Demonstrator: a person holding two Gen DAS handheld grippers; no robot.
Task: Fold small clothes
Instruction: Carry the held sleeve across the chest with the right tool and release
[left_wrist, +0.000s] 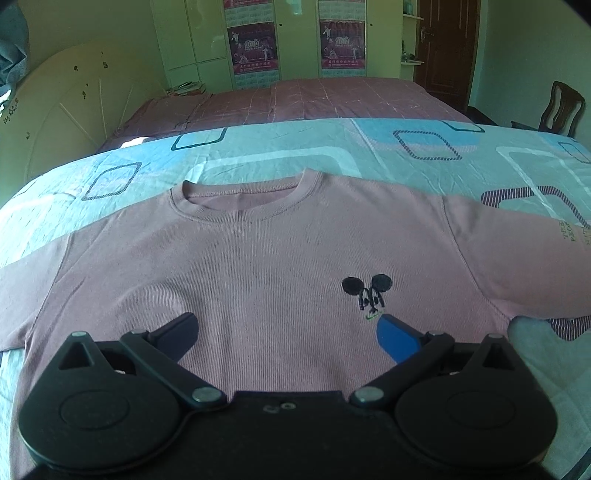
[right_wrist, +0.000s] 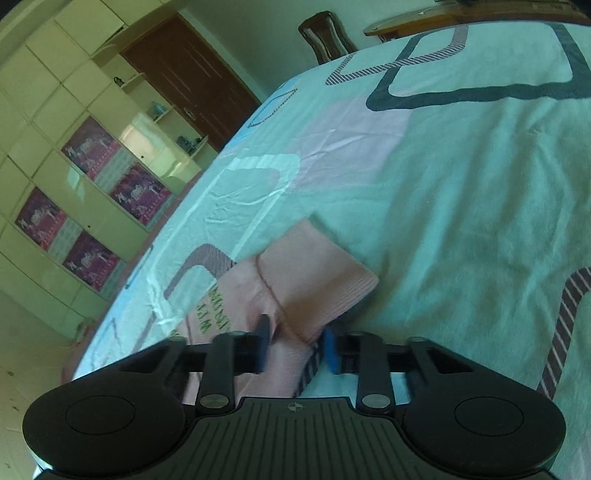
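A pink T-shirt (left_wrist: 258, 258) with a small black mouse print lies spread flat, front up, on the bed's blue patterned sheet (left_wrist: 332, 147). My left gripper (left_wrist: 288, 332) is open wide, hovering above the shirt's lower chest, holding nothing. In the right wrist view, my right gripper (right_wrist: 295, 347) is partly closed around the shirt's sleeve (right_wrist: 314, 277), whose cuff end is turned over; the fingers (right_wrist: 264, 339) flank the fabric, and I cannot tell if they pinch it.
A second bed with a maroon checked cover (left_wrist: 295, 99) lies behind. A wardrobe with posters (left_wrist: 295, 37), a brown door (left_wrist: 443, 48) and a wooden chair (left_wrist: 561, 107) stand at the back. The sheet (right_wrist: 461, 184) stretches wide right of the sleeve.
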